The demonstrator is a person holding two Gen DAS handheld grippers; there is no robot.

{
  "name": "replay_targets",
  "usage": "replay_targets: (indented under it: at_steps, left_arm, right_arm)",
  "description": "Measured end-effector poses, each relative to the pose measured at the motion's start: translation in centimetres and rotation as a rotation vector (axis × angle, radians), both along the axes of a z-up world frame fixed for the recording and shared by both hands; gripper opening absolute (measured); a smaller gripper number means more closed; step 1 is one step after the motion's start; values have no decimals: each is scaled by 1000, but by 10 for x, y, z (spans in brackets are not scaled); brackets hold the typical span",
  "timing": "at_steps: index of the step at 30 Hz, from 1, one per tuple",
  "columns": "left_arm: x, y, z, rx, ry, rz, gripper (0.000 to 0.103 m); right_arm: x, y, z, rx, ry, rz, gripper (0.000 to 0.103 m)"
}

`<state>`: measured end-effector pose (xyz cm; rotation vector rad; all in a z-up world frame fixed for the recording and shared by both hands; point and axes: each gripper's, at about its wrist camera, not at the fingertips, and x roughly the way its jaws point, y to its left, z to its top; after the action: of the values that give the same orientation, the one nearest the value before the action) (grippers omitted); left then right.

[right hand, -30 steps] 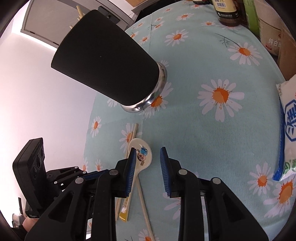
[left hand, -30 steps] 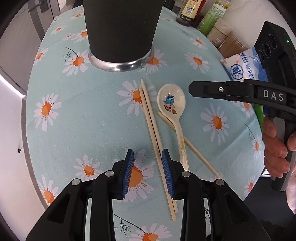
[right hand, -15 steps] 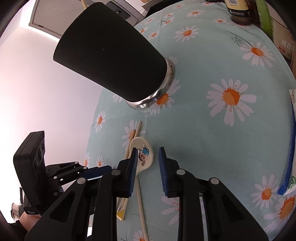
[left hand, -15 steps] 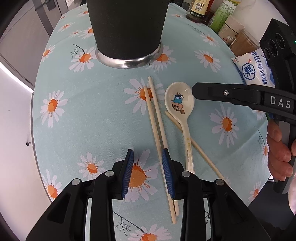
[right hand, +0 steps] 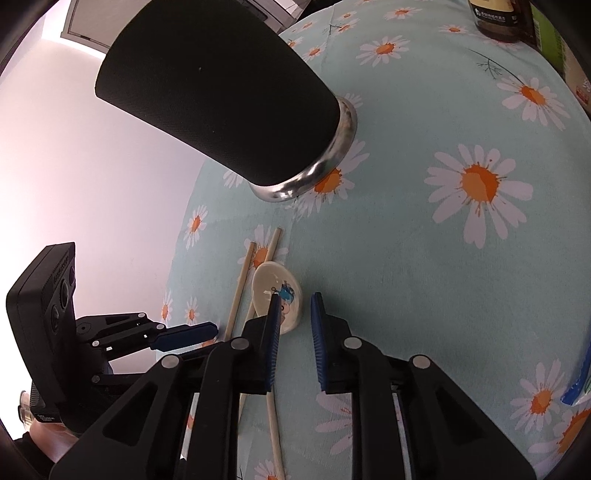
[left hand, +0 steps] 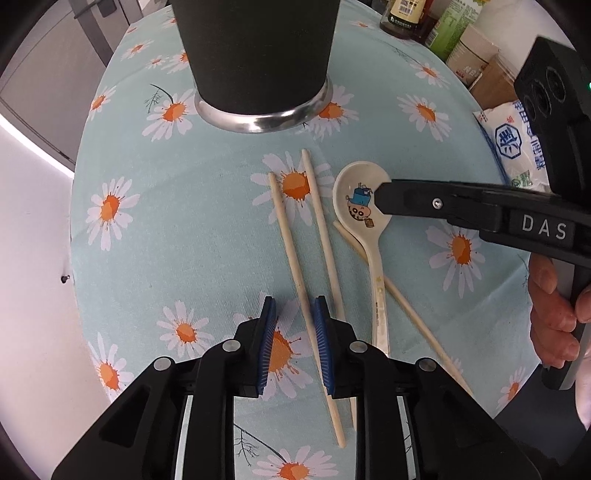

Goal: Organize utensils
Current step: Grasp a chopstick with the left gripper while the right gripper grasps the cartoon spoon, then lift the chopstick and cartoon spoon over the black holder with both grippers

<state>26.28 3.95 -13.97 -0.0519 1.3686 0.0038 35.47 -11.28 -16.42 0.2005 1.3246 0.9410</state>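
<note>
A tall black utensil cup (left hand: pixel 258 55) with a metal base stands at the far side of the daisy tablecloth. Two pale chopsticks (left hand: pixel 325 236) lie side by side in front of it. A white cartoon spoon (left hand: pixel 364 206) rests across a third chopstick (left hand: pixel 406 306). My left gripper (left hand: pixel 295 310) points down, its jaws closing astride the left chopstick (left hand: pixel 291 258) without pressing on it. My right gripper (right hand: pixel 295 301) hovers at the spoon bowl (right hand: pixel 269 284), jaws closing, its left finger over the bowl and no pad touching.
Sauce bottles (left hand: pixel 402 18) and packets stand at the back right, with a white and blue bag (left hand: pixel 513 147) beside them. The round table's edge (left hand: pixel 74 221) curves close on the left. A person's hand (left hand: pixel 554 314) holds the right gripper's handle.
Both pairs of jaws have narrowed. The left gripper has shifted so one chopstick now lies between its pads. The right gripper's tip has come in over the spoon bowl.
</note>
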Motion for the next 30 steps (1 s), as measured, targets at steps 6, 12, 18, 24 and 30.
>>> replay_targets:
  at_steps: [6,12,18,24,30]
  left_arm:
    - [6,-5,0,32,25,-3,15]
    - [9,-1,0,3,6,31,4]
    - [4,10,0,-54,-32,71,4]
    - [-5,18,3,-110,-74,98,4]
    - [-24,32,17,-140,-143,125,4]
  right_arm:
    - [0,7,-1,-32,-41,11,6]
    - [-2,7,0,-28,-44,11,6]
    - [-6,1,16,-32,-76,8,5]
    - [-11,-3,32,-53,-136,1,5]
    - [-20,-2,50,-51,-191,4,5]
